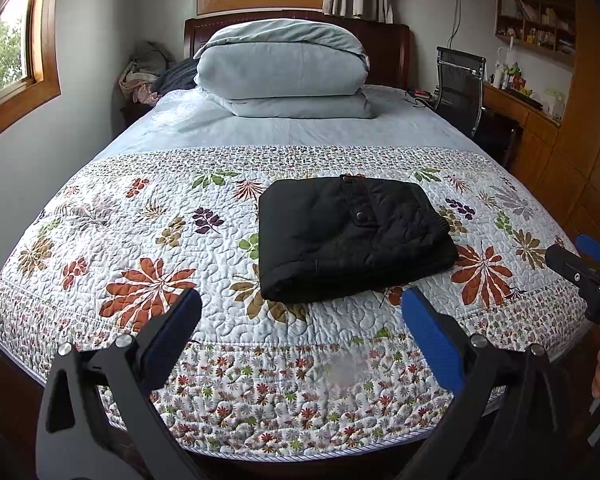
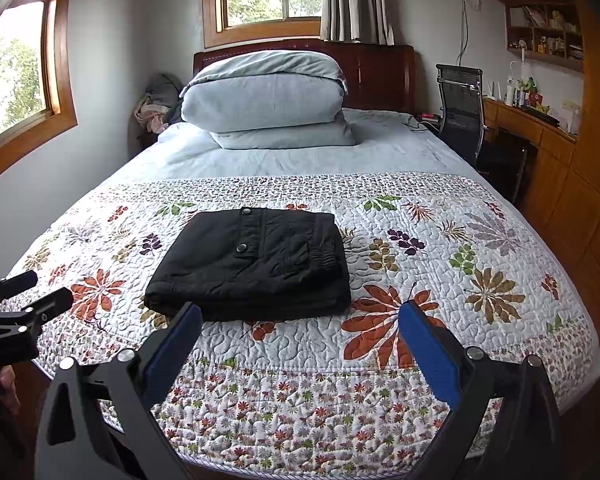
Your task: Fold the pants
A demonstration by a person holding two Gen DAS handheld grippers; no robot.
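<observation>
Pants: the black pants (image 1: 352, 240) lie as a compact rectangular bundle on the floral quilt (image 1: 140, 240) of the bed, near its foot end, with a snap flap on top and the elastic waistband at the right edge.
Stage: judging by the tidy stack, the folding looks finished or nearly so; what remains is at most a tidy-up.
Left gripper: the left gripper (image 1: 300, 312) hangs above the quilt just short of the bundle's near edge, blue pads wide apart, holding nothing.
Right gripper: the right gripper (image 2: 300, 324) sits likewise in front of the bundle, fingers spread, empty, touching no cloth.
Doing it well: if any touch is needed, press down lightly on the top layer to flatten it, and square the near-left corner, which bulges a little.
Caution: approach from above, not sideways, since a nudge along the quilt would likely slide the layers apart.
Background: folded grey bedding (image 1: 284, 68) lies at the head of the bed, well apart.
</observation>
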